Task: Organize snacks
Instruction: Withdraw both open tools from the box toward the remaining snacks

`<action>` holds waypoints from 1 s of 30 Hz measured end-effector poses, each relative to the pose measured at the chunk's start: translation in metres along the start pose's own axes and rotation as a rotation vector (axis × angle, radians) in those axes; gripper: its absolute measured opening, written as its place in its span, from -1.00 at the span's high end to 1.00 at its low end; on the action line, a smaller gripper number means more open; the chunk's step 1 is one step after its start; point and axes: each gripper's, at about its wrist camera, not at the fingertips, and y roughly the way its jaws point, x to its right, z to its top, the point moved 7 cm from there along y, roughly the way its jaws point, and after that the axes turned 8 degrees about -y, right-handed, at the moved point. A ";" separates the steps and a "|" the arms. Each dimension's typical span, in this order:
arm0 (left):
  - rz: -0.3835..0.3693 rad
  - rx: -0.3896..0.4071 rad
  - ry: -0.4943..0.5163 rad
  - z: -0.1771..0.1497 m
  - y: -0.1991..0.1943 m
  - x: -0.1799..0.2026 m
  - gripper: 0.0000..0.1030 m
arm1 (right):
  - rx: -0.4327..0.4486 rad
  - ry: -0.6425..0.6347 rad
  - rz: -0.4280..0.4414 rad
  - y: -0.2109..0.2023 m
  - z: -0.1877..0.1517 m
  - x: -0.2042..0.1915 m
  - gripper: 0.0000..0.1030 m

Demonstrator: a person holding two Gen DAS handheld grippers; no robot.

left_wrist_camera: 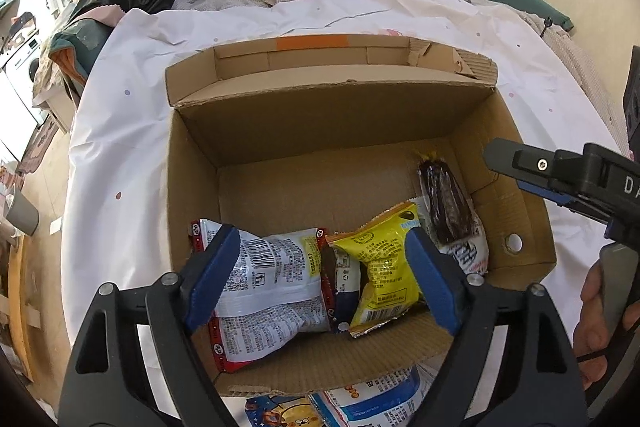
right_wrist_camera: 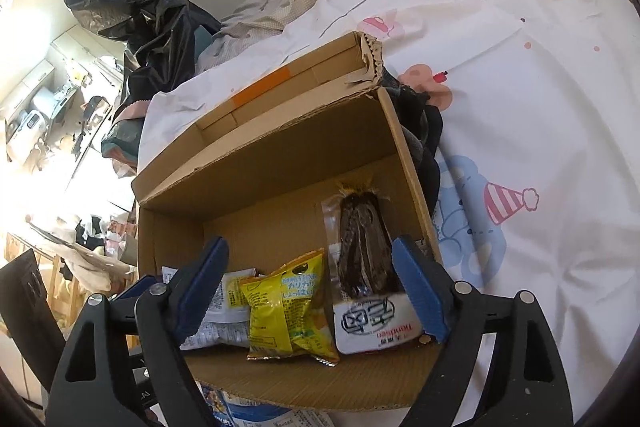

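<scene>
**Loose packets wait behind both grippers**

Three snacks already lie side by side along the near wall of the cardboard box (left_wrist_camera: 320, 115): a white packet (left_wrist_camera: 264, 291), a yellow packet (left_wrist_camera: 380, 267) and a dark bar (left_wrist_camera: 448, 211), whose long axis runs toward the far wall. The left gripper (left_wrist_camera: 320, 279) hovers spread wide, empty, over them; the right gripper (right_wrist_camera: 308, 291) likewise. More packets (left_wrist_camera: 360, 403) lie outside, just below the box's near edge, nearer the left gripper.

A brown cardboard box (left_wrist_camera: 320, 115) (orange tape (left_wrist_camera: 314, 42) on its flap) holds yellow (left_wrist_camera: 384, 267), white-and-red (left_wrist_camera: 272, 283) and dark brown (left_wrist_camera: 448, 203) snack packets on a white, pastel-dotted sheet (left_wrist_camera: 120, 147).
</scene>
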 end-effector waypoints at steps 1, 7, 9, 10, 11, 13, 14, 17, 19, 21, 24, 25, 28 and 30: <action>-0.008 0.003 0.000 0.000 -0.002 0.000 -0.60 | 0.003 -0.001 0.002 -0.001 0.000 -0.001 -0.68; -0.046 0.018 -0.015 -0.001 -0.018 -0.004 -0.68 | 0.007 -0.017 0.010 -0.011 -0.003 -0.008 -0.68; -0.046 0.030 -0.040 -0.001 -0.025 -0.010 -0.84 | 0.012 -0.020 0.006 -0.017 -0.004 -0.009 -0.68; -0.048 0.032 -0.050 -0.001 -0.028 -0.013 -0.86 | 0.017 -0.017 0.008 -0.020 -0.004 -0.009 -0.68; -0.049 0.032 -0.058 -0.001 -0.030 -0.015 -0.86 | 0.023 -0.013 0.008 -0.024 -0.005 -0.009 -0.68; -0.052 0.033 -0.068 -0.002 -0.038 -0.018 -0.87 | 0.033 -0.005 0.011 -0.032 -0.007 -0.008 -0.68; -0.051 0.038 -0.070 -0.002 -0.042 -0.019 -0.87 | 0.035 -0.002 0.012 -0.036 -0.008 -0.008 -0.68; -0.052 0.047 -0.079 -0.005 -0.054 -0.027 -0.87 | 0.038 0.000 0.015 -0.047 -0.015 -0.011 -0.68; -0.048 0.049 -0.091 -0.010 -0.063 -0.034 -0.86 | 0.035 -0.007 0.017 -0.053 -0.019 -0.014 -0.68; -0.042 0.048 -0.096 -0.016 -0.070 -0.039 -0.86 | 0.036 -0.022 0.014 -0.060 -0.025 -0.017 -0.68; -0.030 0.042 -0.105 -0.026 -0.080 -0.050 -0.86 | 0.032 -0.024 0.009 -0.066 -0.034 -0.017 -0.68; -0.030 0.033 -0.110 -0.030 -0.082 -0.053 -0.86 | 0.031 -0.020 0.009 -0.068 -0.038 -0.016 -0.68; -0.023 0.015 -0.124 -0.043 -0.088 -0.064 -0.86 | 0.020 -0.012 0.009 -0.074 -0.050 -0.016 -0.68; -0.020 0.006 -0.138 -0.050 -0.092 -0.071 -0.86 | 0.009 -0.011 0.013 -0.077 -0.059 -0.018 -0.68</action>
